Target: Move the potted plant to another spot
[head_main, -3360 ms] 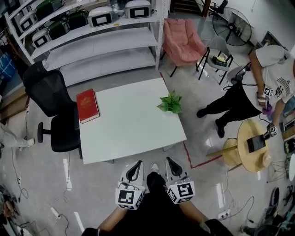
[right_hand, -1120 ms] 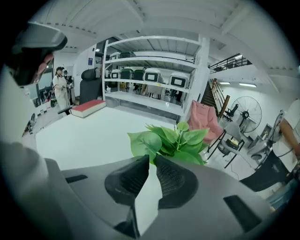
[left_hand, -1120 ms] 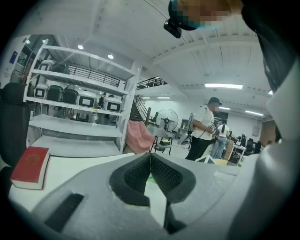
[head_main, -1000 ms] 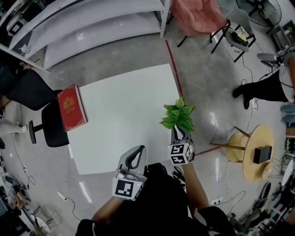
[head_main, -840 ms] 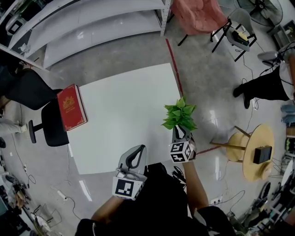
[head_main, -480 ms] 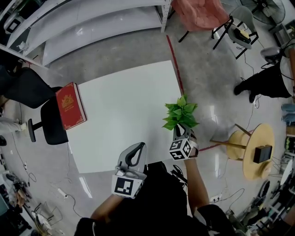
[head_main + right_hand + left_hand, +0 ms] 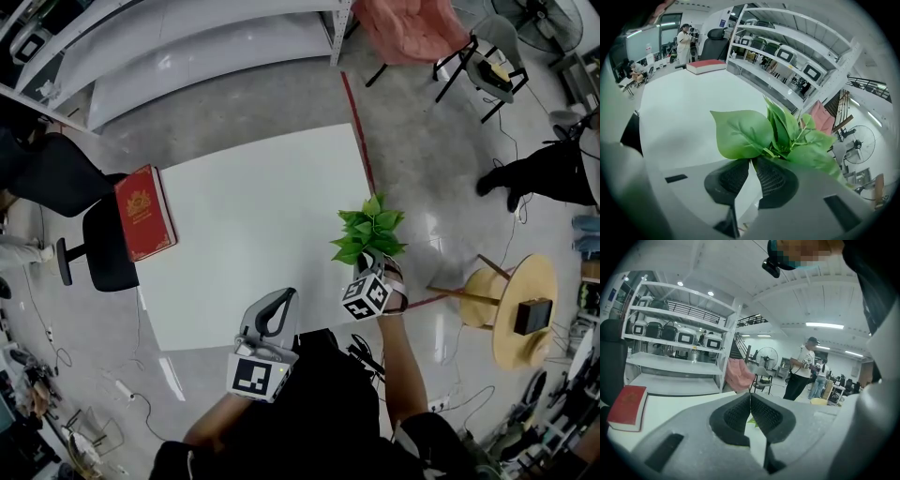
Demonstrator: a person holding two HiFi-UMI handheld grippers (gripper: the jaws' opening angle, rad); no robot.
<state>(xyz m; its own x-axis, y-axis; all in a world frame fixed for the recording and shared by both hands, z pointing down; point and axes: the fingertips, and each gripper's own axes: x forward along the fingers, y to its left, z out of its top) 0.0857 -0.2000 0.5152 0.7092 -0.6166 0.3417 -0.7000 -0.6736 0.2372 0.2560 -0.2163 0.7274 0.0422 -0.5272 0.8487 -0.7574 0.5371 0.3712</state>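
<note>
As only its own view shows, right tool (image 7: 752,161) grips potted plant (image 7: 740,133) by stems | left tool (image 7: 750,398) closed, empty

Book (image 7: 145,213) at left edge of table (image 7: 253,244), potted plant (image 7: 369,234) at right edge

Open lab hall; metal shelving (image 7: 187,56) holding equipment cases (image 7: 685,337); floor fan (image 7: 768,356).

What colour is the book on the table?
The book is red; head view shows it best.
</note>
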